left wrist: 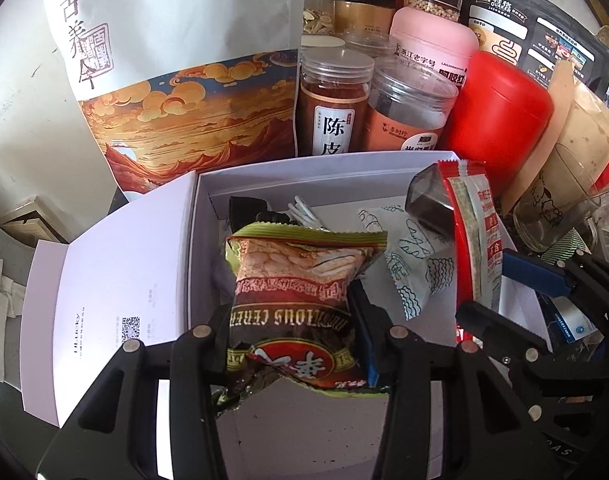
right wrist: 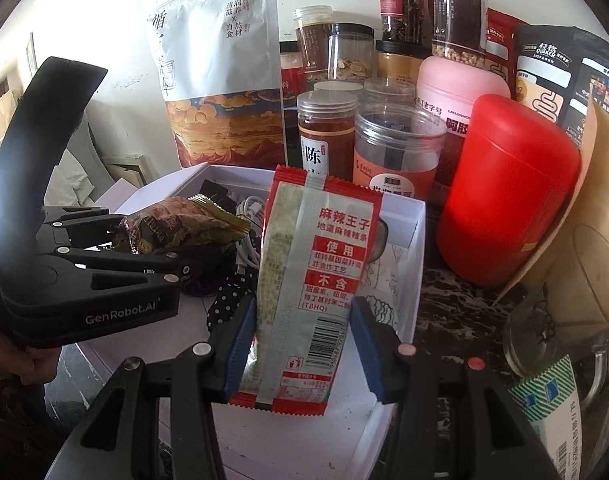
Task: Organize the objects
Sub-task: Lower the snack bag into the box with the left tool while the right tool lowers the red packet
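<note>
Over the open white box, the left gripper pinches a brown cereal packet and, just right of it, the right gripper pinches a red snack packet, both upright with the box directly below.

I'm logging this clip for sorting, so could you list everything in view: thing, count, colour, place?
white box: one, open, centre
cereal packet: one, brown-green, in left gripper over box
spicy snack packet: one, red, in right gripper over box
white cable: one, inside box
big pouch: one, white-orange, behind box
red canister: one, right of box
pink jar: one, behind
clear jars: several, behind box
left gripper: black, closed on cereal packet
right gripper: black, blue pads, closed on spicy snack packet
</note>
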Available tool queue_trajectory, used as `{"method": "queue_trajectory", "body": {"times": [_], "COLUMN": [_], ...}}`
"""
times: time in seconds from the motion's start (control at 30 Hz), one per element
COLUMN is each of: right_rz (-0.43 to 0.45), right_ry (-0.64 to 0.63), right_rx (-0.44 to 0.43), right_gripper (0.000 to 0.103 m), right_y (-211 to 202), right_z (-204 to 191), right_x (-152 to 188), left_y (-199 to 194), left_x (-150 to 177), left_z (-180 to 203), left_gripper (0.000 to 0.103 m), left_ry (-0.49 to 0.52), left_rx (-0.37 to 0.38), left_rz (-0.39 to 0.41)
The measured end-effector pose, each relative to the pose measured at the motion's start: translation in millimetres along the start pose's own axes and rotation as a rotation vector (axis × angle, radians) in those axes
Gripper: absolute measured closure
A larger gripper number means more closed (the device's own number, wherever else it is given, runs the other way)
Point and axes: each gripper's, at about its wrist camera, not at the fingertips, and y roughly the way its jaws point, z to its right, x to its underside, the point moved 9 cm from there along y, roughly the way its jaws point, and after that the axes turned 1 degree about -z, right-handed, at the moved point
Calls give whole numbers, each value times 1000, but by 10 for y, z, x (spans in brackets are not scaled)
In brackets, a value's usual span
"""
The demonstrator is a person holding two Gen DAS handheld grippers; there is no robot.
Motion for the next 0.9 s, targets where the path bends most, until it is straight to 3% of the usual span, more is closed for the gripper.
{"method": "queue_trajectory", "body": {"times": [0.9], "right_rz": [-57], "right_ry": [-30], "right_rx": [41], "right_gripper": [55], "right_y": [180], "right_z": [-19], "right_x": [110], "left_y": [231], "left_x": [185], "left_z": [162], "left_gripper": [60], "left_ry": [33], "left_rx": [22], "left_rz": [-53]}}
